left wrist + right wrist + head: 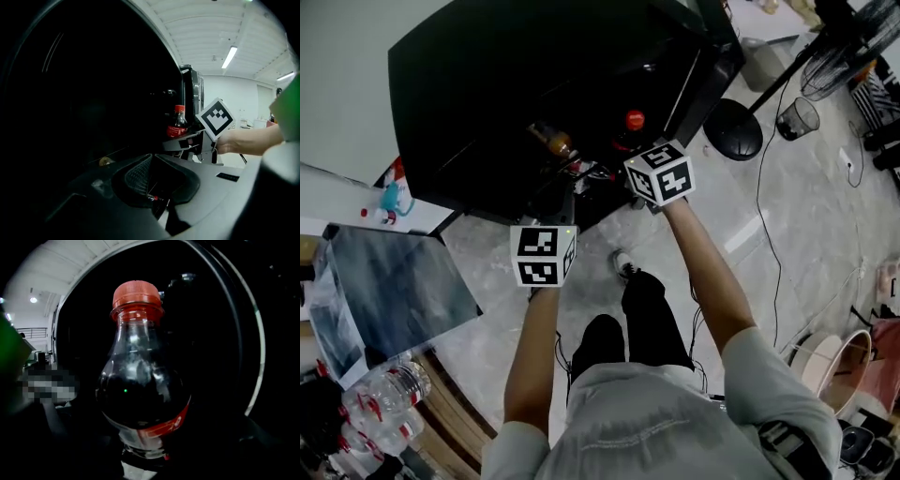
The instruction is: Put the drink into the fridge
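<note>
The drink is a cola bottle [635,120] with a red cap and red label, held upright at the open front of the black fridge [534,75]. My right gripper [630,155] is shut on the bottle's lower body. In the right gripper view the bottle [140,380] fills the frame, with the dark fridge interior behind it. The left gripper view shows the same bottle [177,123] at the fridge opening. My left gripper [546,225] hangs lower and to the left, beside the fridge, its jaws together with nothing between them [152,157].
An amber bottle [553,141] lies inside the fridge. The open fridge door [712,56] stands to the right. A fan base [733,128], a wire bin [797,117] and cables are on the floor at the right. Water bottles [384,394] and a grey table [394,291] are at the left.
</note>
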Demonstrator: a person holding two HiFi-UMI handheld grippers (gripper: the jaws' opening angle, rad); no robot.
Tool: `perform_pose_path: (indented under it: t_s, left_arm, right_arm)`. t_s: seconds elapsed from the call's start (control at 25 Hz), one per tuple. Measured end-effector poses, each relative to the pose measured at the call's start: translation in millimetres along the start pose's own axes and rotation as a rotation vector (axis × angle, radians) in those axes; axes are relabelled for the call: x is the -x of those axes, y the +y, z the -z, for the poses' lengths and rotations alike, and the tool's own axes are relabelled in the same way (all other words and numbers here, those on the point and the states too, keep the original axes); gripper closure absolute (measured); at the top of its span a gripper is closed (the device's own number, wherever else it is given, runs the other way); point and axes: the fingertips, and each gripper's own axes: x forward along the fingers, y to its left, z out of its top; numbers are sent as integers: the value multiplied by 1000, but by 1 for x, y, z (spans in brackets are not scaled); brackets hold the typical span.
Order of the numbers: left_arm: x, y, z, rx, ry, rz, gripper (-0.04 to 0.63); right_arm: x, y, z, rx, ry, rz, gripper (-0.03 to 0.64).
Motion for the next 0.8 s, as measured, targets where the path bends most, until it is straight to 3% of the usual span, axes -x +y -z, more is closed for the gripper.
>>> perform_pose_path:
  t_s: [0.12, 0.32, 0.8]
  left_arm:
    - [-15, 6, 3, 23, -16, -13, 579]
    - [-27, 14, 4, -7, -44, -45, 578]
    - [-45, 30, 26, 41, -20, -87, 578]
  right_arm:
    - [-25, -3, 2, 13, -4, -31, 311]
    - [-68, -8, -1, -4, -15, -44, 311]
    - [-145, -26, -5, -57, 19, -33, 310]
